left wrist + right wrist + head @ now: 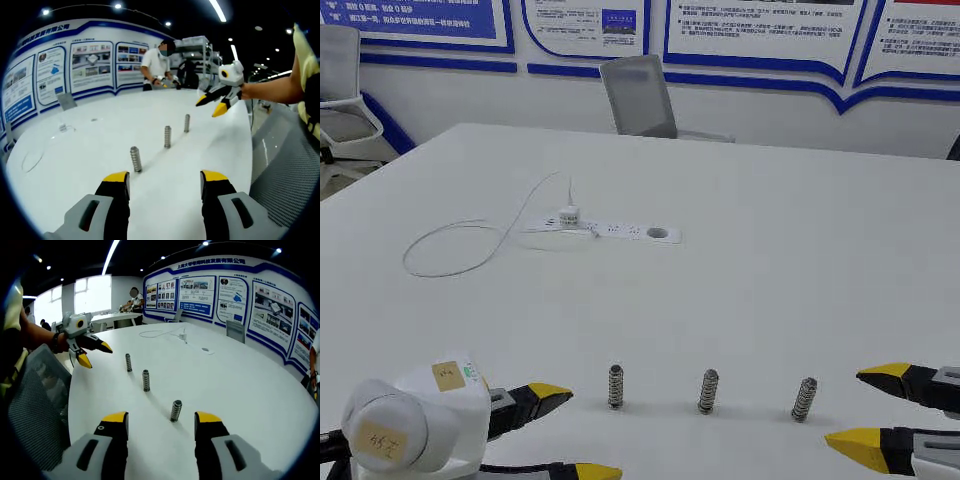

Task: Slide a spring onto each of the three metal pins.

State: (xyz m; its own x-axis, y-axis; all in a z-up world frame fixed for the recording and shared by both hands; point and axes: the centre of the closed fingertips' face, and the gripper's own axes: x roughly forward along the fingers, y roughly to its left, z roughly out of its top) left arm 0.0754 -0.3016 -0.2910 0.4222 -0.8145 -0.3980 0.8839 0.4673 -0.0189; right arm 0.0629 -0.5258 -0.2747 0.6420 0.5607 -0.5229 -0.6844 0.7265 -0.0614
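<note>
Three upright metal pins stand in a row near the front of the white table (770, 200), each with a spring around it: left spring (616, 386), middle spring (708, 391), right spring (804, 399). My left gripper (575, 431), yellow-tipped, is open at the bottom left, just left of the left spring, with nothing between its jaws. My right gripper (865, 408) is open to the right of the right spring and holds nothing. In the left gripper view the nearest spring (135, 159) stands just ahead of the open left gripper (165, 176). In the right gripper view the nearest spring (176, 410) stands ahead of the open right gripper (161, 417).
A white power strip (620, 230) with a plug and a looping white cable (450, 245) lies mid-table. A grey chair (640, 95) stands at the far edge. A person (155, 67) works at another table behind. The table's edge (75, 390) is close to the pins.
</note>
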